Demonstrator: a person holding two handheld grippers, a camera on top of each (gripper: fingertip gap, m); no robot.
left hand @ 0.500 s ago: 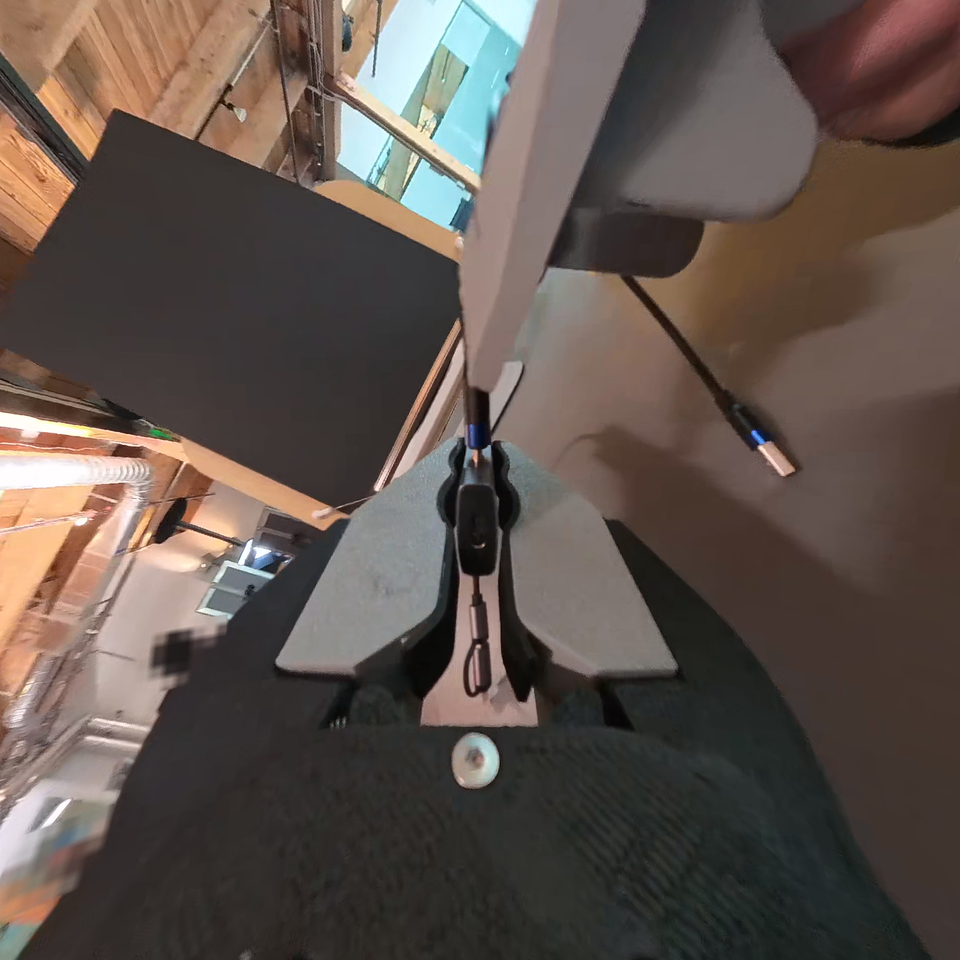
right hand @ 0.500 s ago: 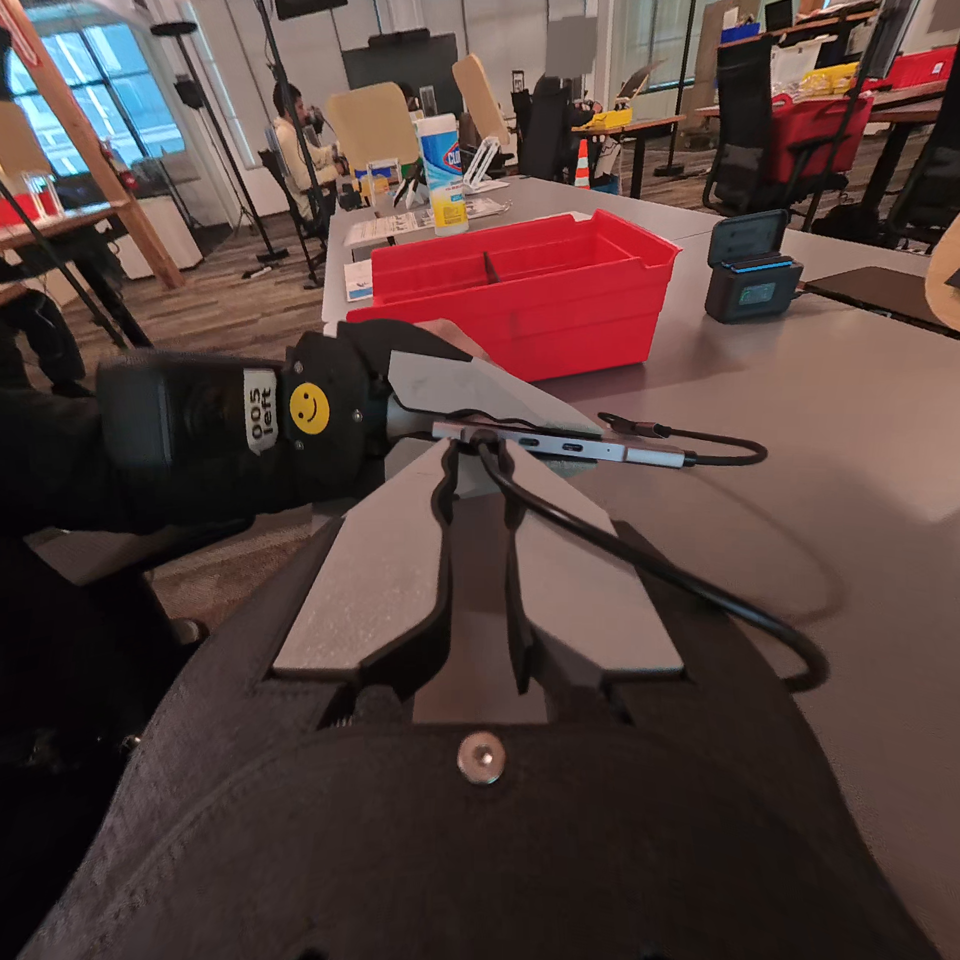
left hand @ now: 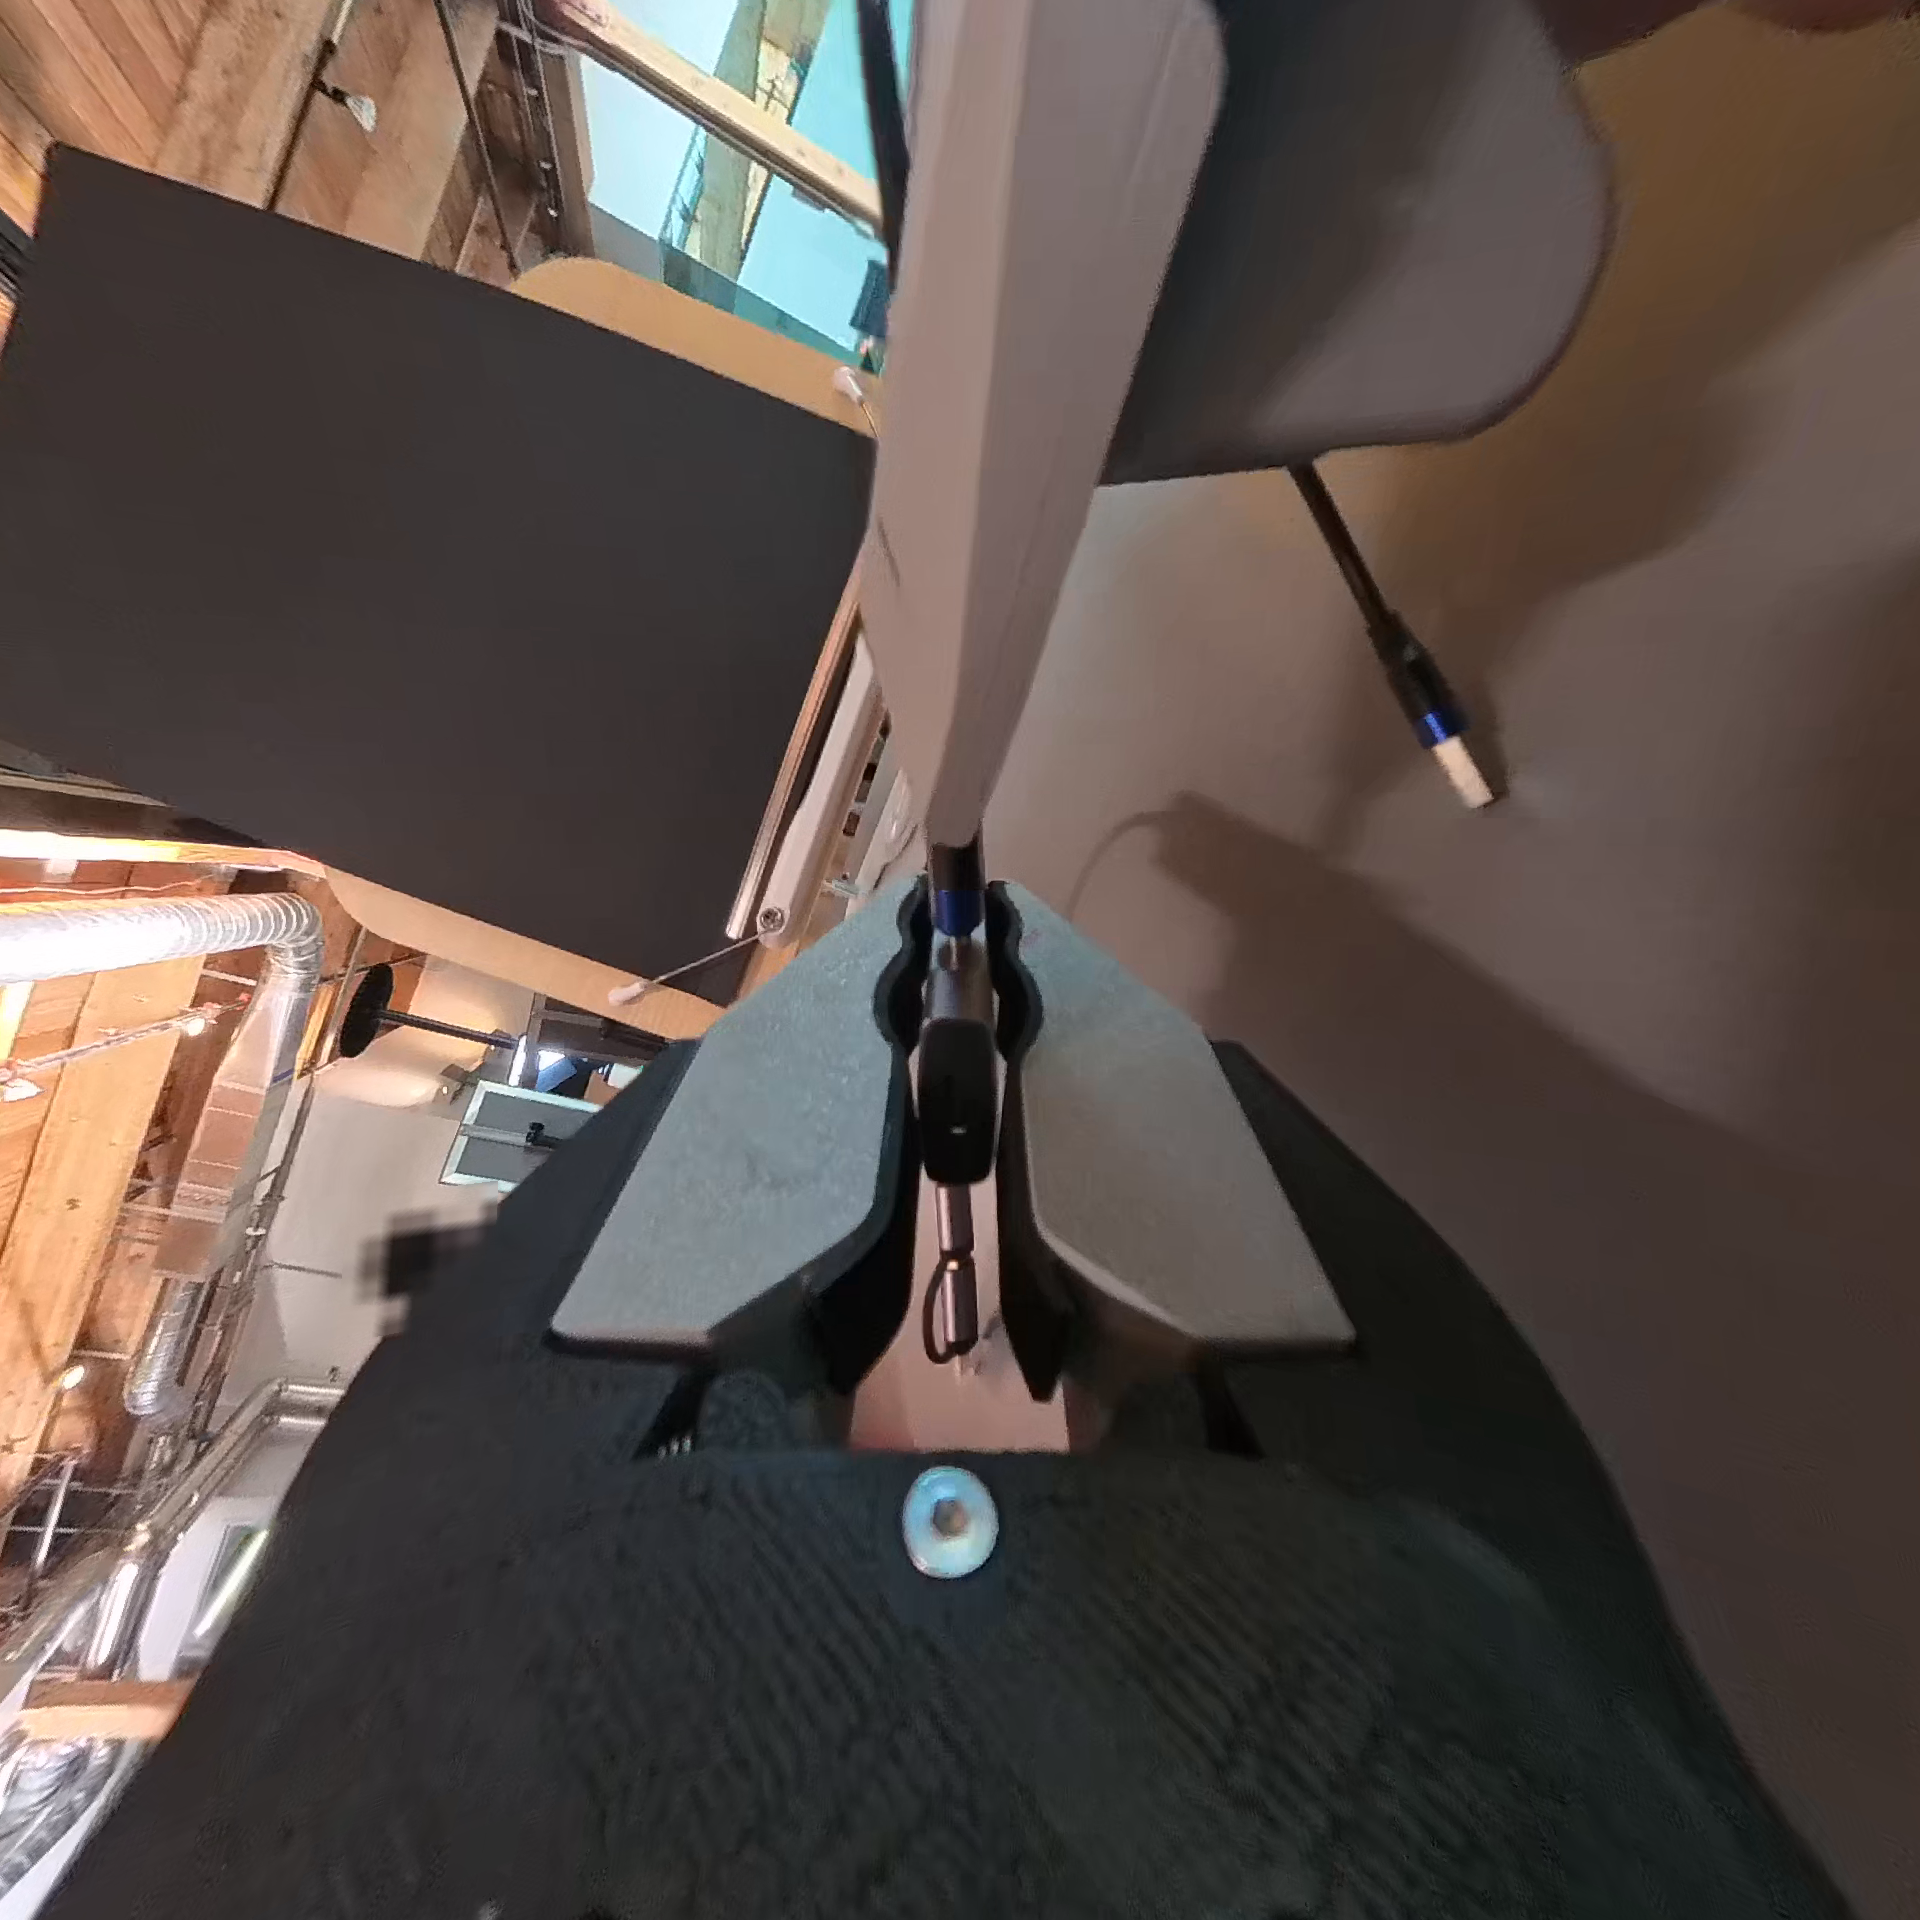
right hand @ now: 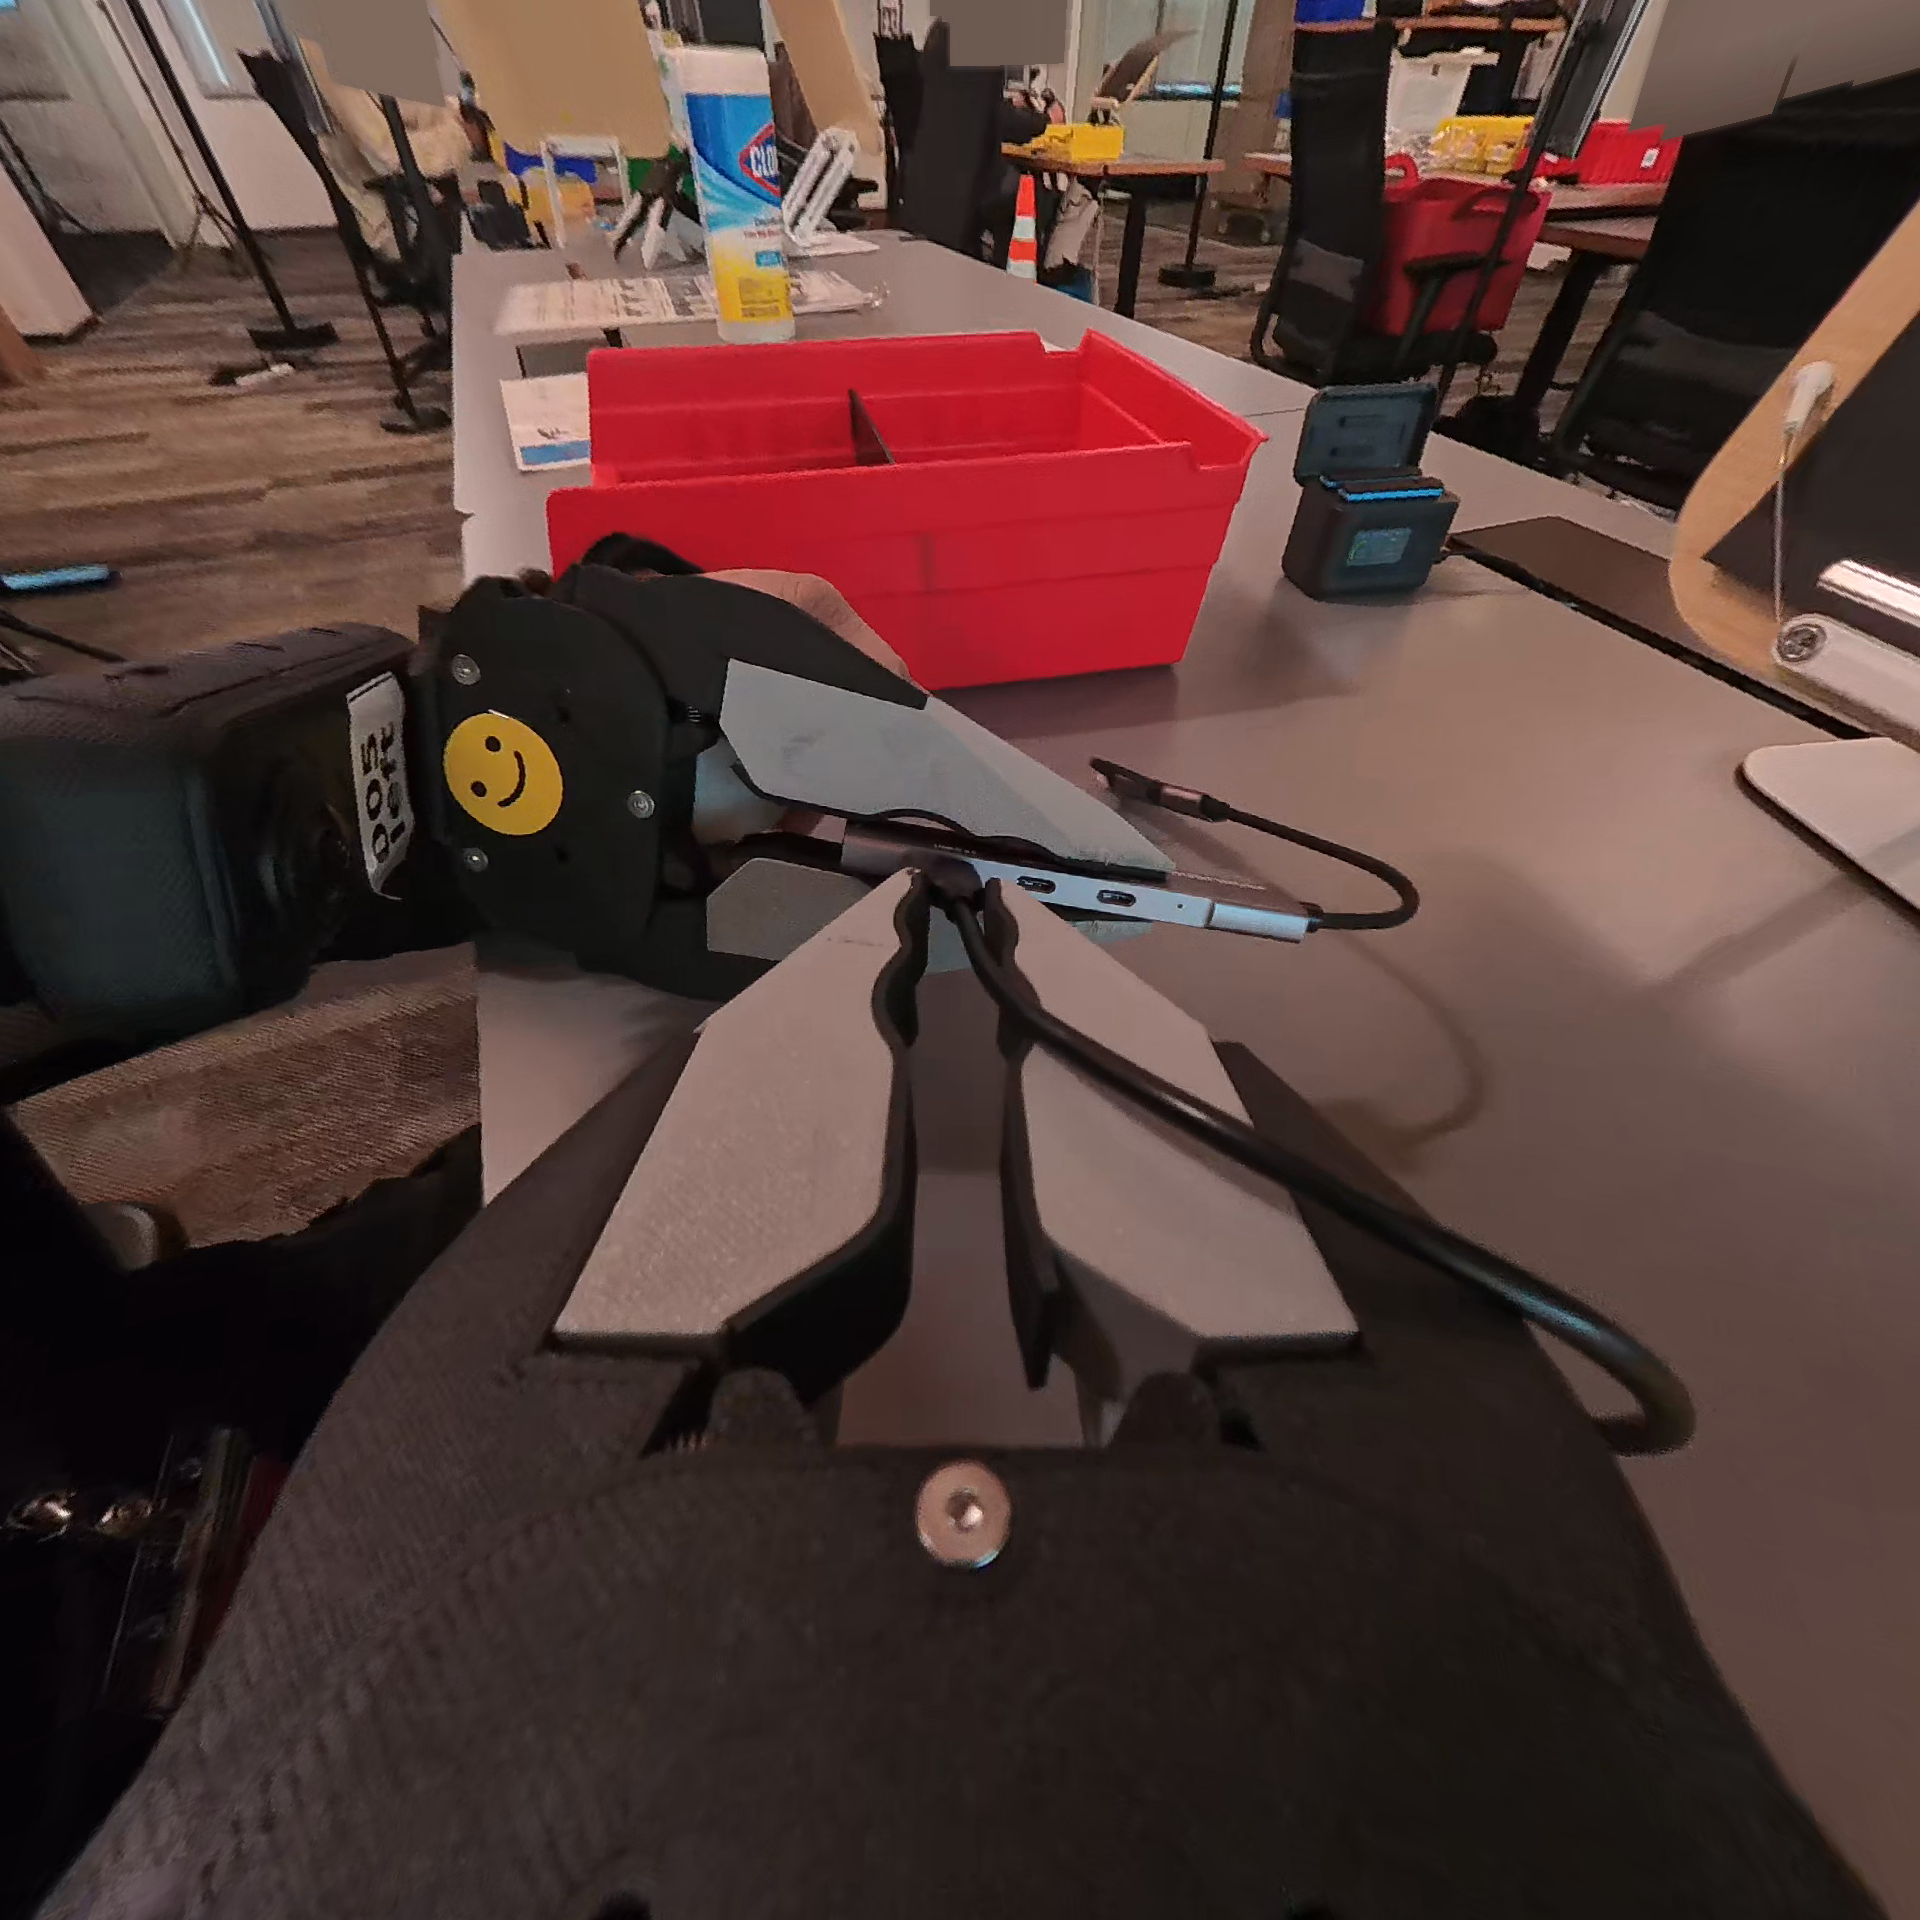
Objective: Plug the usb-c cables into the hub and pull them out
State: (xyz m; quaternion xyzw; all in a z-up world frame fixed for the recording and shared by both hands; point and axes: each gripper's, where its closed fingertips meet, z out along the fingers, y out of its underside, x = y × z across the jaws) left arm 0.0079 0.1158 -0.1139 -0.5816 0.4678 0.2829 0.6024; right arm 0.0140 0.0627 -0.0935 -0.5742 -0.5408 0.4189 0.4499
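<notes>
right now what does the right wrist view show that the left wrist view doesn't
Only the right wrist view shows the red bin, the wipes canister, the black charger case, and the hub's two free ports.

Only the left wrist view shows the cable's loose plug hanging in the air.

Both show the hub clamped in the left gripper, with the right gripper shut on the cable at the hub.

grey tables (right hand: 1507, 831); striped carpet floor (right hand: 208, 436); black office chairs (right hand: 1340, 208); timber ceiling (left hand: 135, 83) with silver duct (left hand: 156, 925); skylight (left hand: 665, 135).
</notes>
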